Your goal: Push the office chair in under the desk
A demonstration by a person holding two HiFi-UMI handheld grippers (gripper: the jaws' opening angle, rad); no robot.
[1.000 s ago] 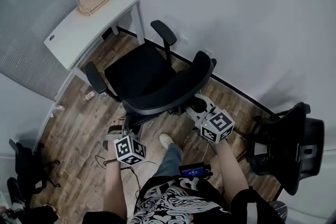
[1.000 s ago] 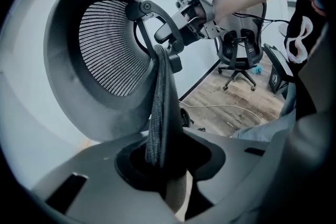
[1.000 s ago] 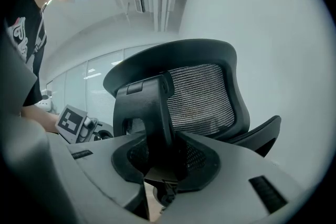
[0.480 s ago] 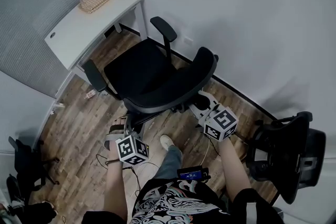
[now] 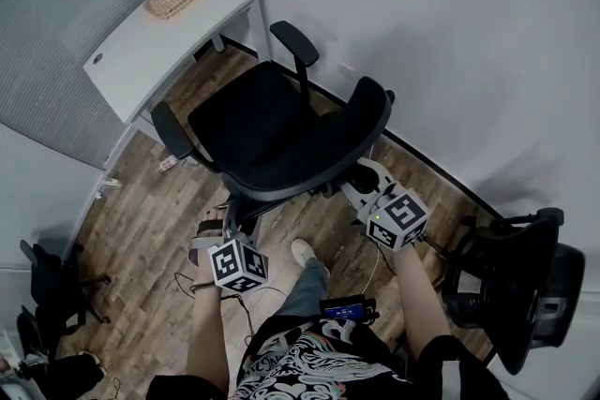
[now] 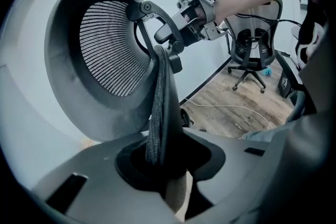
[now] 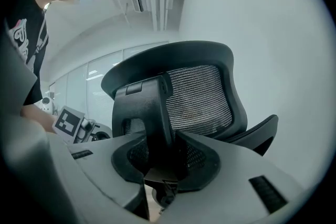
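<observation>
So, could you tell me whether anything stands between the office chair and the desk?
Nothing visible does: the floor between the office chair and the desk looks bare. A small object lies off to one side.

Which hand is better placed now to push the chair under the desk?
Right, probably: the right gripper clamps the central back support, behind the seat opposite the desk. The left gripper holds only the backrest edge.

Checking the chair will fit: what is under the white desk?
Under the white desk, only its legs and a strip of wood floor show at its near edge. The desktop covers the rest, so anything further in cannot be seen.
</observation>
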